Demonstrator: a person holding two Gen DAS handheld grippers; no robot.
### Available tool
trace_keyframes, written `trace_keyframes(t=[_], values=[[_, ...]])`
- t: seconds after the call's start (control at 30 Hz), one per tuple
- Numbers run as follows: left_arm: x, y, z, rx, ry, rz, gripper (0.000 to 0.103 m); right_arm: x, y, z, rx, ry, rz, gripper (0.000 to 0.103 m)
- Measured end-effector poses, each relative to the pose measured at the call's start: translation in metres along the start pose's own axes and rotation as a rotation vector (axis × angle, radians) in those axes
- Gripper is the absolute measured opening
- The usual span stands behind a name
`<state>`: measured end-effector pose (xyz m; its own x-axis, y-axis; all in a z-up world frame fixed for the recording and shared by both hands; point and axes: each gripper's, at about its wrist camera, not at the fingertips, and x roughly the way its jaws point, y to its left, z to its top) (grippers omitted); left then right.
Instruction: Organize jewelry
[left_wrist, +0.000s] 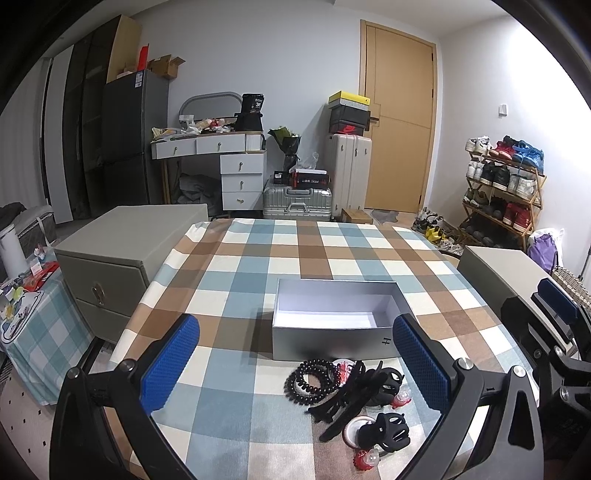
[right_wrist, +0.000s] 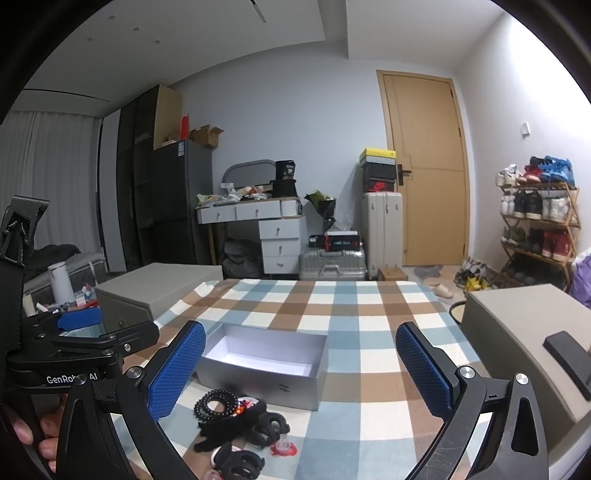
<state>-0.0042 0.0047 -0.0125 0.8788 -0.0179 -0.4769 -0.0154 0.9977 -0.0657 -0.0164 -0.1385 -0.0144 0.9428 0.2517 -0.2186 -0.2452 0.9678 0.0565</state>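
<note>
Both claws hang spread wide and empty above the checked desk (left_wrist: 236, 258): the left claw (left_wrist: 295, 369) frames the pile, the right claw (right_wrist: 301, 369) sits off to its 3 o'clock side with nothing between its blue pads (right_wrist: 424, 369)

The jewelry lies in a small heap at the near edge of the desk, just at 6 o'clock from the open grey box (left_wrist: 332, 321), which looks empty. At the heap's 10 o'clock sits a black beaded bracelet (left_wrist: 314, 376), coiled in loops; it is probably light, limp and prone to slide or unwind, so pinching across the whole coil seems safer than catching one strand. The black hair claw clips (left_wrist: 391, 430) are likely rigid plastic, light and springy; their solid spine looks the best hold, since teeth could slip or snag neighbours. Small red pieces (left_wrist: 365, 459) peek out at 5 o'clock, too small to identify, and seem fiddly. Everything overlaps, so lifting one piece may drag another
</note>
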Motion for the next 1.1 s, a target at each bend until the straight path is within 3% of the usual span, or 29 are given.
trace_keyframes(t=[0.23,0.47,0.87,1.0,1.1], values=[[0.005,0.0,-0.005,0.001,0.016,0.002,0.102,0.007,-0.001,-0.006,0.004,0.034,0.017,0.103],[0.016,0.006,-0.011,-0.01,0.05,0.014,0.102,0.027,-0.007,-0.022,0.01,0.136,0.088,0.103],[0.041,0.024,-0.034,-0.029,0.143,0.046,0.102,0.087,-0.013,-0.071,0.092,0.444,0.227,0.101],[0.044,0.027,-0.039,-0.033,0.166,0.042,0.102,0.096,-0.01,-0.077,0.104,0.488,0.265,0.099],[0.046,0.027,-0.041,-0.029,0.173,0.043,0.102,0.104,-0.006,-0.08,0.078,0.522,0.279,0.092]])
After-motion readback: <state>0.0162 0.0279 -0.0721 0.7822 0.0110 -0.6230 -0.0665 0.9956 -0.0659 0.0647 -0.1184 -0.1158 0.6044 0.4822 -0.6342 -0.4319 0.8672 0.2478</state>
